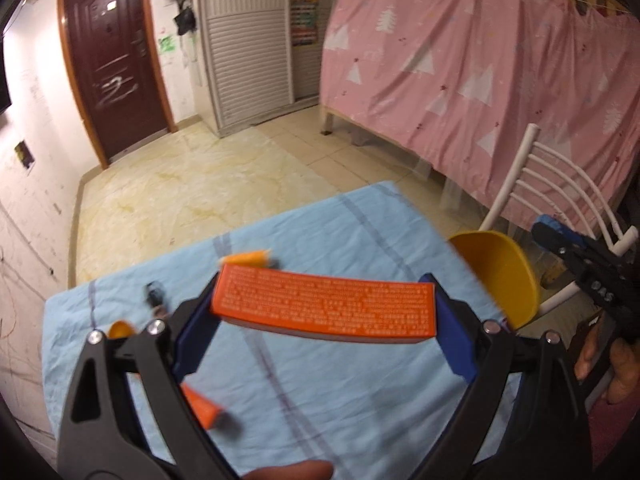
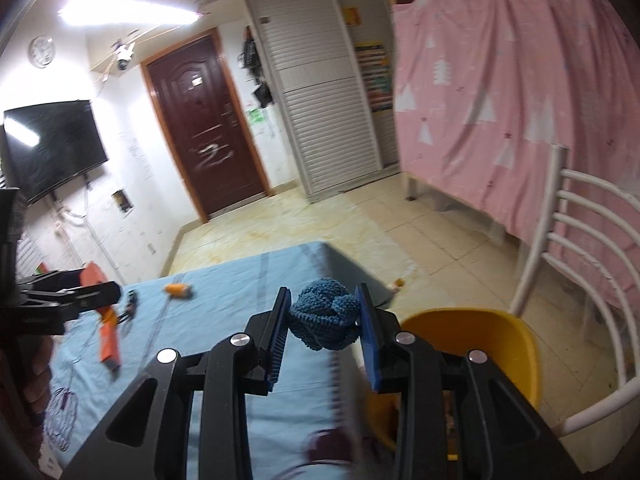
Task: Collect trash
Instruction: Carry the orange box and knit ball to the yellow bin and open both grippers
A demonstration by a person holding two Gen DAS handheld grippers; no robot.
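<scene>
My left claw (image 1: 324, 312) is spread wide and clamped on the ends of an orange box (image 1: 323, 307), held above the blue-clothed desk (image 1: 360, 380). My right claw (image 2: 323, 326) pinches a blue knitted ball (image 2: 322, 314) between its pads, near the desk's right edge. A yellow bin (image 2: 496, 344) stands just beside that edge, before a white chair (image 2: 580, 264). An orange tube (image 2: 109, 338) and an orange scrap (image 2: 178, 289) lie on the cloth to the left, with bare floor (image 2: 320, 224) beyond the desk.
</scene>
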